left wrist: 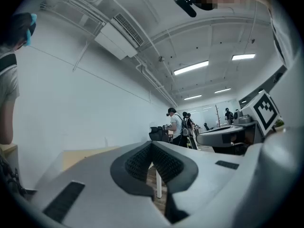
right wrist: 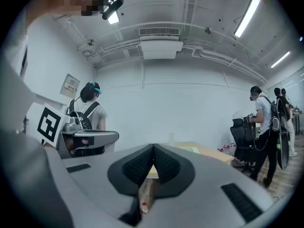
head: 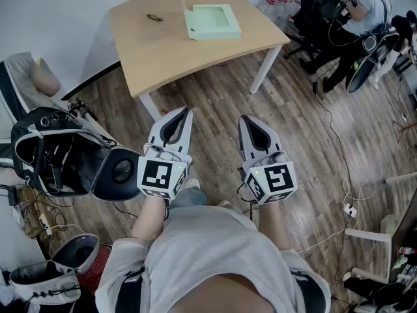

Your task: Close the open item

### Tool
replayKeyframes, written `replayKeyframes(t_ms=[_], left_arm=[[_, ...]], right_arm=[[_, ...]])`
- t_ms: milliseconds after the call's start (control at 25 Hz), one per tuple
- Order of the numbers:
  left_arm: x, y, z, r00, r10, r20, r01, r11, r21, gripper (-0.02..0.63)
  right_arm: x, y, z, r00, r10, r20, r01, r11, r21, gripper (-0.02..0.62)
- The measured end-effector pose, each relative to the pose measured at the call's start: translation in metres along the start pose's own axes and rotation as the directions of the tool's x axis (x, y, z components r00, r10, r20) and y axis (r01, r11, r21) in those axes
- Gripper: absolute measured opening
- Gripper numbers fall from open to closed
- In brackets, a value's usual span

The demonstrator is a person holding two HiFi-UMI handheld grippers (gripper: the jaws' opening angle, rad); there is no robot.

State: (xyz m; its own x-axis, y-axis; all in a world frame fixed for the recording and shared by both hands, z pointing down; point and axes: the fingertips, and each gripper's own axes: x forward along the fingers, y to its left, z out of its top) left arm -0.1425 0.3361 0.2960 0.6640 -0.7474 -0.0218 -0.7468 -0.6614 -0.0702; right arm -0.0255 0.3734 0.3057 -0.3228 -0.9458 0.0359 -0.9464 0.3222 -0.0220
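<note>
Pale green box [head: 212,21], light tan wood table [head: 150,51] with white legs [head: 267,70], left gripper [head: 187,109] and right gripper [head: 244,118] light grey, black-and-white square-patterned marker cubes [head: 161,177], brown streaked plank floor [head: 313,142], grey shirt [head: 208,253].

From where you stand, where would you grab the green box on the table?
By its near edge, I think. The box lies flat and low on the table, with a long edge facing us. So the right gripper, shut now, would open and come down from above on our side, pinching that edge. I can't tell whether a lid stands up.
</note>
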Motion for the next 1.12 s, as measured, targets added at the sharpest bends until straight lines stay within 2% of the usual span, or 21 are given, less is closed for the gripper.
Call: replayKeyframes(t_ms=[280, 600, 1120], left_arm=[[0.012, 0.015, 0.013, 1.000, -0.004, 0.001, 0.004, 1.000, -0.001, 0.014], [0.018, 0.012, 0.017, 1.000, -0.016, -0.002, 0.016, 1.000, 0.006, 0.013], [0.031, 0.042, -0.006, 1.000, -0.028, 0.001, 0.028, 0.999, -0.016, 0.013]], right_arm=[[0.018, -0.002, 0.012, 1.000, -0.001, -0.009, 0.001, 1.000, -0.001, 0.008], [0.019, -0.007, 0.016, 1.000, -0.008, -0.012, 0.008, 1.000, 0.002, 0.008], [0.051, -0.003, -0.003, 0.999, -0.029, -0.019, 0.029, 0.999, 0.017, 0.008]])
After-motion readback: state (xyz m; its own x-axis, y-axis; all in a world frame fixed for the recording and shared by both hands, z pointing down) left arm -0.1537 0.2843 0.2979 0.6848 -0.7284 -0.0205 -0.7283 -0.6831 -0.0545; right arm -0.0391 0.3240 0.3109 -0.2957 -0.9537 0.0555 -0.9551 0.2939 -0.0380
